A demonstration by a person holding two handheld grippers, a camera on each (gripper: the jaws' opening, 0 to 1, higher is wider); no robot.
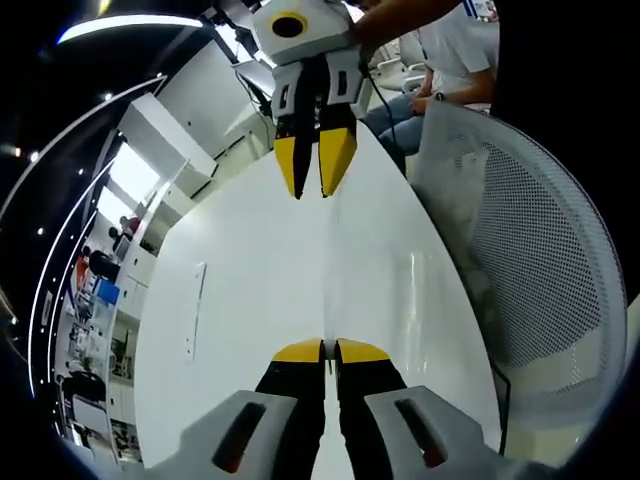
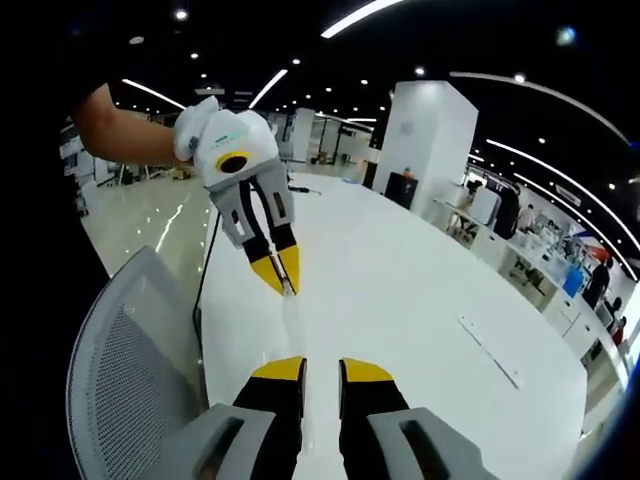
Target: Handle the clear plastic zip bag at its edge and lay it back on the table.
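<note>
- Left tongs [image 1: 330, 352] clenched on the clear plastic zip bag [image 2: 293, 320], stretched edge-on over the glossy white surface [image 1: 250, 290].
- Right tongs [image 2: 322, 371] slightly parted, grip unclear.
- No legible writing.
- Grey mesh chair [image 1: 530, 270] alongside.

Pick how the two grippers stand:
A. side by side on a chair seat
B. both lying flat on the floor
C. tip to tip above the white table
C: the left gripper and the right gripper point at each other, raised over the table.
</note>
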